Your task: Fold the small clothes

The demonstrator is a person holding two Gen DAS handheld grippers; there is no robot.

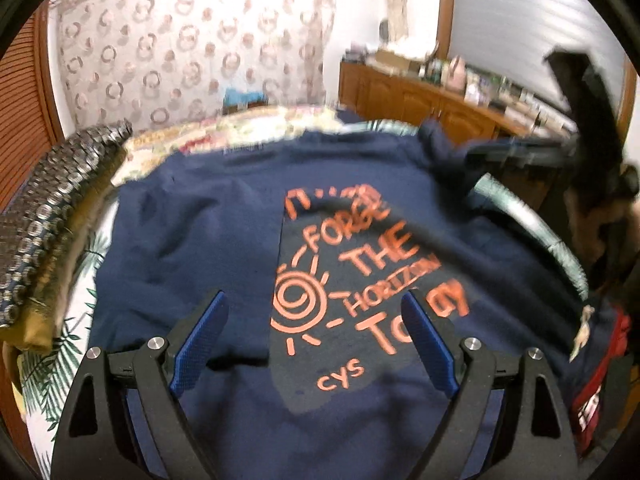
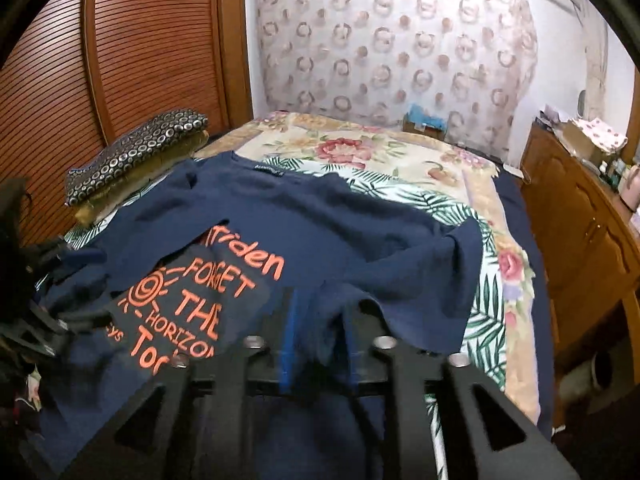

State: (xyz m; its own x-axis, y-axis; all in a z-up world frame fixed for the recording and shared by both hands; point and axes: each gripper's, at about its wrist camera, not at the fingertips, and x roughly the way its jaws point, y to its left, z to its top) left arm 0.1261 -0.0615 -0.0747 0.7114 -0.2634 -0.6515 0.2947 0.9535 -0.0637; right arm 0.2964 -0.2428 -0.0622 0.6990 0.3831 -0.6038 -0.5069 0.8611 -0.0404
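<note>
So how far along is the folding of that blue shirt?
Early. One side of the navy T-shirt is folded over its orange print. The right gripper pinches the other side; the left gripper is open above. A folded stack sits nearby.
</note>
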